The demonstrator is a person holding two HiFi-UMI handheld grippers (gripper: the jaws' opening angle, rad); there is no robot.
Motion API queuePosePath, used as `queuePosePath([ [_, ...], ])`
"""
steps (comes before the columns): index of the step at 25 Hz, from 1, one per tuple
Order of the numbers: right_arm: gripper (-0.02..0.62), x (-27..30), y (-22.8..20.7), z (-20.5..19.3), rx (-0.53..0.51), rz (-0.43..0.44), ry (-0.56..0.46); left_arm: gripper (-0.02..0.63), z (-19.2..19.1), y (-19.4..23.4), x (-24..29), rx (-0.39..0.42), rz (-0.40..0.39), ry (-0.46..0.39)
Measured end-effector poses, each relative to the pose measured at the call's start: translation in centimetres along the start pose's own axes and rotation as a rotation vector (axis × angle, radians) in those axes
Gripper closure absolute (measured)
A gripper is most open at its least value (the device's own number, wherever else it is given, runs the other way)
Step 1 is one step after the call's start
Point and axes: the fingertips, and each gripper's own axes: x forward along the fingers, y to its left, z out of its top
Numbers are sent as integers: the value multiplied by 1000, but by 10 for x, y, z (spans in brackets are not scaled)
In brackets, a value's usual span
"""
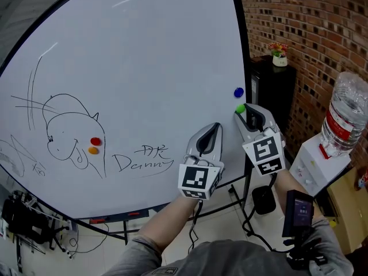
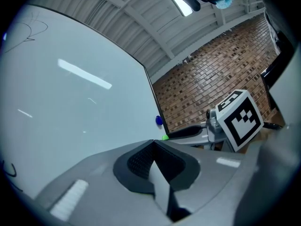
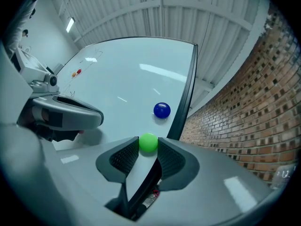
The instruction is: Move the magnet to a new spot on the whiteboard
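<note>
A green magnet [image 1: 240, 108] [image 3: 149, 142] sits near the right edge of the whiteboard [image 1: 144, 56], just below a blue magnet [image 1: 238, 92] [image 3: 162, 110]. My right gripper [image 1: 242, 111] [image 3: 149, 146] has the green magnet between its two fingertips, and both pads touch it. My left gripper [image 1: 214, 127] [image 2: 153, 141] hovers in front of the board a little to the left and lower, shut with nothing in it. From the left gripper view the green magnet [image 2: 165, 137] peeks out at the tip of the right gripper [image 2: 170, 136].
A red magnet [image 1: 95, 141] and an orange magnet [image 1: 93, 150] sit on a drawing at the board's left. Right of the board stand a black cabinet [image 1: 276, 91] with a small plant, a brick wall [image 1: 310, 22] and a water dispenser [image 1: 345, 117]. Cables lie at the lower left.
</note>
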Motion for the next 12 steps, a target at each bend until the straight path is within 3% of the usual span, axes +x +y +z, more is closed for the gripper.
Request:
queuePosePath([
  [12, 445, -12, 10, 15, -46, -51, -18, 604, 4, 17, -22, -11, 26, -3],
])
